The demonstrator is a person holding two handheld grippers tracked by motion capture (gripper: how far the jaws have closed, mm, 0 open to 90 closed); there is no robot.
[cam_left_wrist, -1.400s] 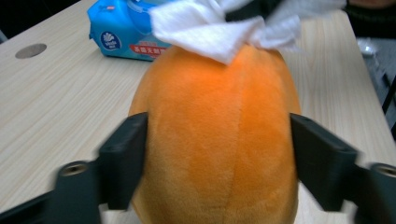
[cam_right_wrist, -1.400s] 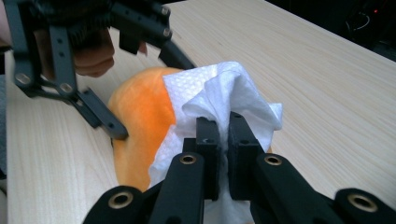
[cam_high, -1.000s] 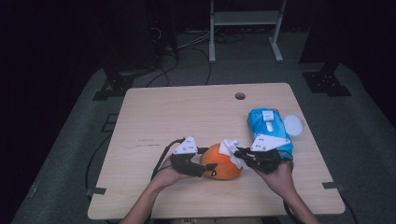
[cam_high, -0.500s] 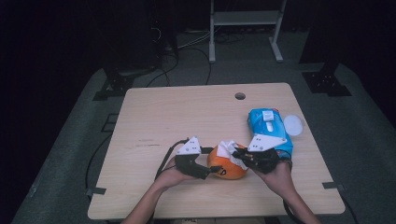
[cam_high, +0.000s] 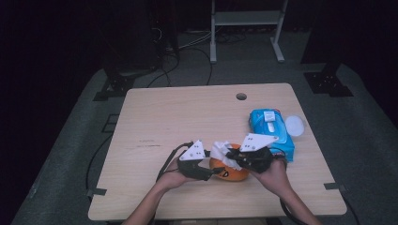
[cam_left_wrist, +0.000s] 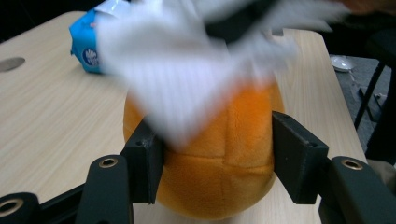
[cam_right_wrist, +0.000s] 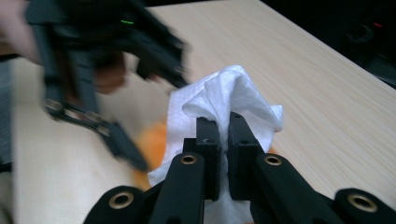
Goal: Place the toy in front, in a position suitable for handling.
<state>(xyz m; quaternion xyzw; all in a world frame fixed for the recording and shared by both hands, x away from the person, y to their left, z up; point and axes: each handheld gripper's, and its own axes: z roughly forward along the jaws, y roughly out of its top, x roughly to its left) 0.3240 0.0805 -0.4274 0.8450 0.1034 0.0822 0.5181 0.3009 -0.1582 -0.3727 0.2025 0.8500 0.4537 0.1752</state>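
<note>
Orange plush toy [cam_left_wrist: 219, 158] sits near front edge of the wood table [cam_high: 187, 117], roughly mid-width, between both hands. Fuzzy fabric, rounded shape, stitched seams crossing its surface; dark marking on its front in the high view, too small to read.

L gripper [cam_left_wrist: 217, 154]: jaws either side of the plush, pads pressing its flanks, so it's clamped; jaws have just been closing in on it.

R gripper [cam_right_wrist: 223, 135]: jaws pinched tight on a white wipe [cam_right_wrist: 224, 95], crumpled and draped over the top of the plush. Wipe looks thin, creased, blurred in the left gripper view.

Blue wipes pack [cam_high: 270, 129] lies on the table's right side w/ white label on top, just behind the R hand [cam_high: 272, 176]. White round lid [cam_high: 294, 125] right beside the pack at the table edge.
</note>
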